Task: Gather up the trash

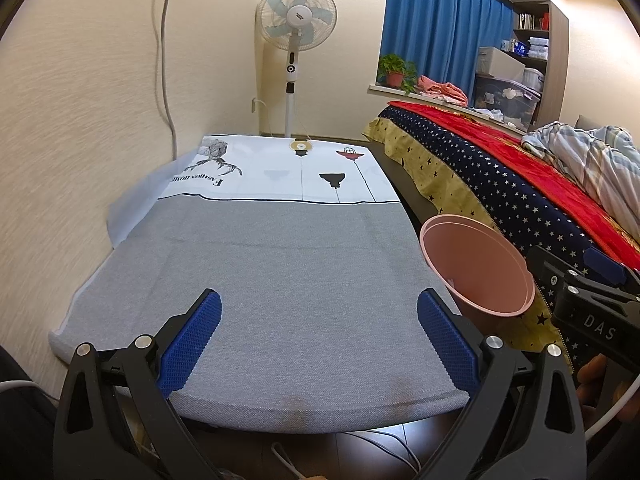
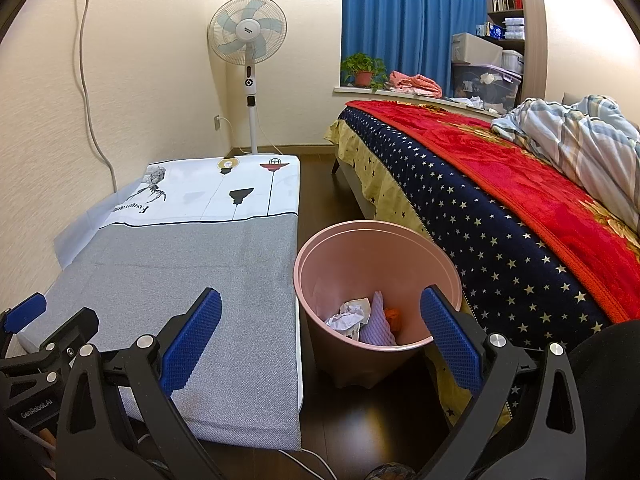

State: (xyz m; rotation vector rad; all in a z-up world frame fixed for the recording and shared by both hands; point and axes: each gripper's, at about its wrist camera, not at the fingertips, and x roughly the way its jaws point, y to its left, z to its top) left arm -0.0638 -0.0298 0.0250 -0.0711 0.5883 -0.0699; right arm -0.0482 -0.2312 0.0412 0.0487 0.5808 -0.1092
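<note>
Trash (image 2: 362, 318) is seen lying at the bottom of a pink bin (image 2: 400, 240): a crumpled white paper, a lilac piece and something orange, all touching one another. Furthest left, a cream wall is shown with a grey cable (image 2: 86, 80) hanging down it. Beside the wall, a low table is covered by a grey and white cloth (image 1: 260, 280), and its surface is seen bare. The left gripper (image 1: 319, 334) is held over the near end of this cloth with its blue-padded fingers (image 1: 202, 328) spread wide; nothing is gripped and nothing is touched. A standing fan (image 2: 248, 36) is placed behind the table's far end. To the right of the table, the bin is set on the dark floor, between the table edge and the bed (image 2: 500, 208). The right gripper (image 2: 320, 338) is held above the bin's near rim, fingers equally wide apart, with nothing between them. On the far right, the bed is draped in a starred navy sheet and a red blanket
</note>
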